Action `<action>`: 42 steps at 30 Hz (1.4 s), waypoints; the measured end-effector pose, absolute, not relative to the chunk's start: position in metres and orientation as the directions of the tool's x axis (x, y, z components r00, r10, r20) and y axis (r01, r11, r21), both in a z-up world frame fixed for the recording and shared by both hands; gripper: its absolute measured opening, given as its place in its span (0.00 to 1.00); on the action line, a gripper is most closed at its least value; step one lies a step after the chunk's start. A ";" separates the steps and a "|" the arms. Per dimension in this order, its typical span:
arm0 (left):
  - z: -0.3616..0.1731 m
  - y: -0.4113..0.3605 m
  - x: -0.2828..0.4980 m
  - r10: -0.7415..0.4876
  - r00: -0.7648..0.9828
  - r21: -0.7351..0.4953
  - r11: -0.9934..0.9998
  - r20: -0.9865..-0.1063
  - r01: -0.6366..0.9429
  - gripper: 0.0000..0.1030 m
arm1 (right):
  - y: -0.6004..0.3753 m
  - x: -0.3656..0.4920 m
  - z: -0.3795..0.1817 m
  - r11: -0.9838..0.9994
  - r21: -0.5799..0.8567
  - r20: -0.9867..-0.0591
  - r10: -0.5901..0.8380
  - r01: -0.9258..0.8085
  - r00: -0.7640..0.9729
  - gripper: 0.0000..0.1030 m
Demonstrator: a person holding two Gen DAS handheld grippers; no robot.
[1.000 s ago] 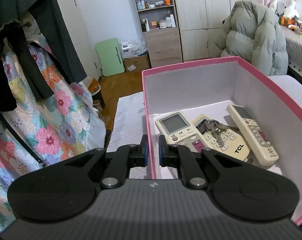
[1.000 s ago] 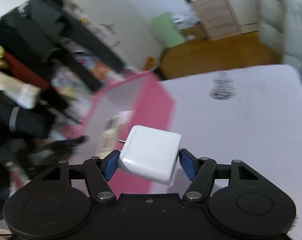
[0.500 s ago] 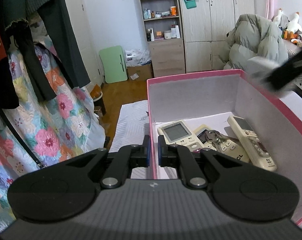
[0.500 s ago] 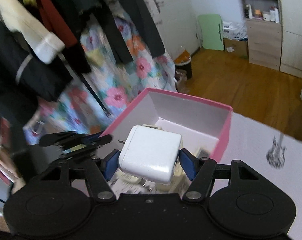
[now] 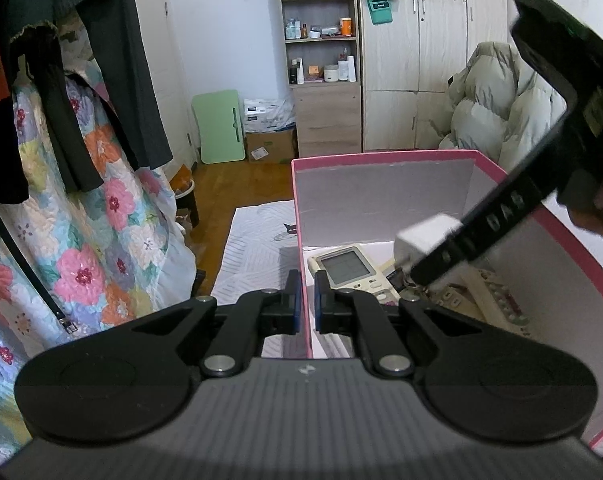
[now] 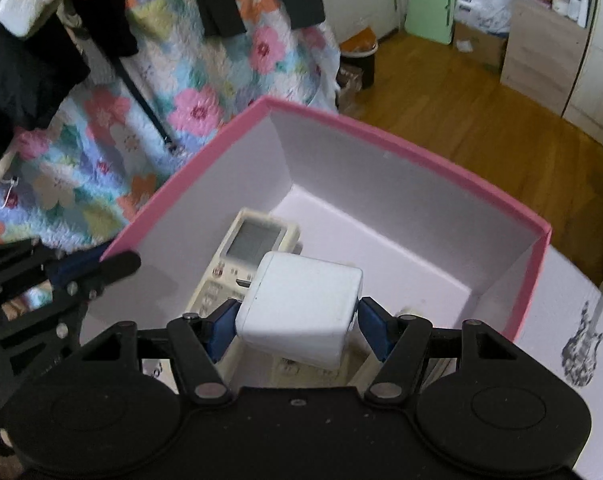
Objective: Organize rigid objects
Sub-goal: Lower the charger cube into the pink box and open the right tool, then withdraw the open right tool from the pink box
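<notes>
Beneath the right gripper's (image 6: 297, 322) fingers the white charger (image 6: 299, 306) hides the lower half of the remote (image 6: 245, 252) and whatever lies under it in the pink box (image 6: 381, 140), while the left gripper (image 6: 81, 268) beside them is cut off by the picture's edge.

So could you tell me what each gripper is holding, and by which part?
Right gripper clamps the white charger by two opposite sides; left gripper pinches the pink box wall.

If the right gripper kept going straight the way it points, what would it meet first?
Probably the cream remote control with a grey screen on the pink cardboard box floor; the held white charger cube would touch first. Depth is unclear.
</notes>
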State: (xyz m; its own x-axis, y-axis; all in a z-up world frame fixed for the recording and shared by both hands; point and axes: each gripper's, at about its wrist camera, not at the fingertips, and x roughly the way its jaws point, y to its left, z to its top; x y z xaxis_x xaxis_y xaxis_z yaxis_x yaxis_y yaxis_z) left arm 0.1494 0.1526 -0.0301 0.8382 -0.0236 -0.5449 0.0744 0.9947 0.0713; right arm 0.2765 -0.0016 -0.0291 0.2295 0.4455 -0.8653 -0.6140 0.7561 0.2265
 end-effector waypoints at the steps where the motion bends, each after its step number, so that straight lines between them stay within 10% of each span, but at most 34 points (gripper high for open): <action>1: -0.030 0.153 0.150 -0.026 0.838 0.068 0.995 -0.545 0.075 0.05 | -0.002 0.273 -0.030 0.754 0.215 -0.869 0.438 -0.621 0.231 0.68; 12: -0.030 0.154 0.151 -0.029 0.837 0.062 0.995 -0.546 0.075 0.06 | 0.006 0.244 -0.033 0.705 0.124 -0.893 0.387 -0.699 0.231 0.67; 29: -0.033 0.152 0.151 -0.009 0.834 0.095 0.993 -0.551 0.073 0.06 | -0.089 0.164 0.027 0.813 0.212 -0.627 0.539 -0.542 0.563 0.67; 42: -0.031 0.139 0.153 0.050 0.807 0.173 0.983 -0.588 0.065 0.07 | -0.122 0.144 0.003 0.867 0.318 -0.602 0.498 -0.385 0.624 0.67</action>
State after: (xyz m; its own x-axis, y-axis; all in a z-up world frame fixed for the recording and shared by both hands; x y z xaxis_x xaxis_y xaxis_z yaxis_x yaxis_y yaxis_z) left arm 0.1532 0.1394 -0.0306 0.8073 0.0499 -0.5880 0.0652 0.9828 0.1729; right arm 0.1435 -0.1225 0.0033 0.6245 0.4979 -0.6018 -0.3846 0.8666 0.3178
